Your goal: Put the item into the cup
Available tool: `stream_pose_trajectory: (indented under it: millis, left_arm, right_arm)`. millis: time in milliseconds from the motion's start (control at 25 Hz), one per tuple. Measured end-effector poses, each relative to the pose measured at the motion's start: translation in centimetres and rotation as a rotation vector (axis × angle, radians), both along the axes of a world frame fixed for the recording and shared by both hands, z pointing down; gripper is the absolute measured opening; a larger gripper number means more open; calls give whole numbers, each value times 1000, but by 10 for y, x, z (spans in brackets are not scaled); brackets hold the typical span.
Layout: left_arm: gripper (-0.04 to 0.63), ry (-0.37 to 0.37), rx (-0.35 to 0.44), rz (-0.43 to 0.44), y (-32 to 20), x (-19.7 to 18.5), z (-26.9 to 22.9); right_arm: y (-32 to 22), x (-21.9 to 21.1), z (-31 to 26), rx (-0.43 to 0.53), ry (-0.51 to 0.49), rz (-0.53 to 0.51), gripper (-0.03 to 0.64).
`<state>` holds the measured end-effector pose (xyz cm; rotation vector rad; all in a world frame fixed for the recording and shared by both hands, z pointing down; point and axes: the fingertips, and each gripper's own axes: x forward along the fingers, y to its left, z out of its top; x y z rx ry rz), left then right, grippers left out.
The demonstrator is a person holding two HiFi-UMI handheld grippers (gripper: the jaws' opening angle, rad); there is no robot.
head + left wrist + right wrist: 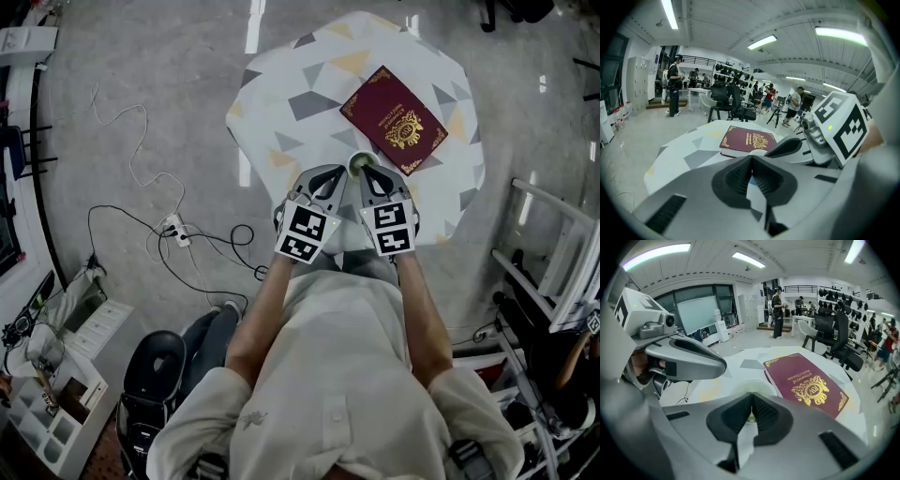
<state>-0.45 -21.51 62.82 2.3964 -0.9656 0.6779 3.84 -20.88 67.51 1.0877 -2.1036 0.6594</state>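
Note:
A small pale cup (358, 163) stands on the patterned table near its front edge, next to a maroon book (394, 119). My left gripper (341, 178) and right gripper (368, 175) sit side by side, their tips at the cup's near side. In the left gripper view the jaws (751, 161) are shut, pads meeting, with the cup's rim (758, 152) just beyond. In the right gripper view the jaws (751, 400) are also shut, and the cup's rim (752, 388) lies right in front. I see no loose item between either pair of pads.
The table (281, 112) is small, with floor all round. A cable and power strip (174, 227) lie on the floor to the left. A white rack (562, 272) stands at the right. People and chairs (733, 101) fill the room behind.

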Motion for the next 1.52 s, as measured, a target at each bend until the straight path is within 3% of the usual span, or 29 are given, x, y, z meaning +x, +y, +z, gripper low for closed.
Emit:
stream_pose_trajectory:
  millis: [720, 1200, 1520]
  left_arm:
    - [14, 4, 26, 43, -1, 0, -11]
    - [14, 71, 136, 43, -19, -4, -71]
    - [14, 123, 221, 80, -24, 2, -116]
  right_arm:
    - [1, 3, -12, 34, 25, 31, 43]
    - [-17, 10, -127, 352, -11, 40, 43]
    - [-16, 19, -190, 489, 10, 89, 43]
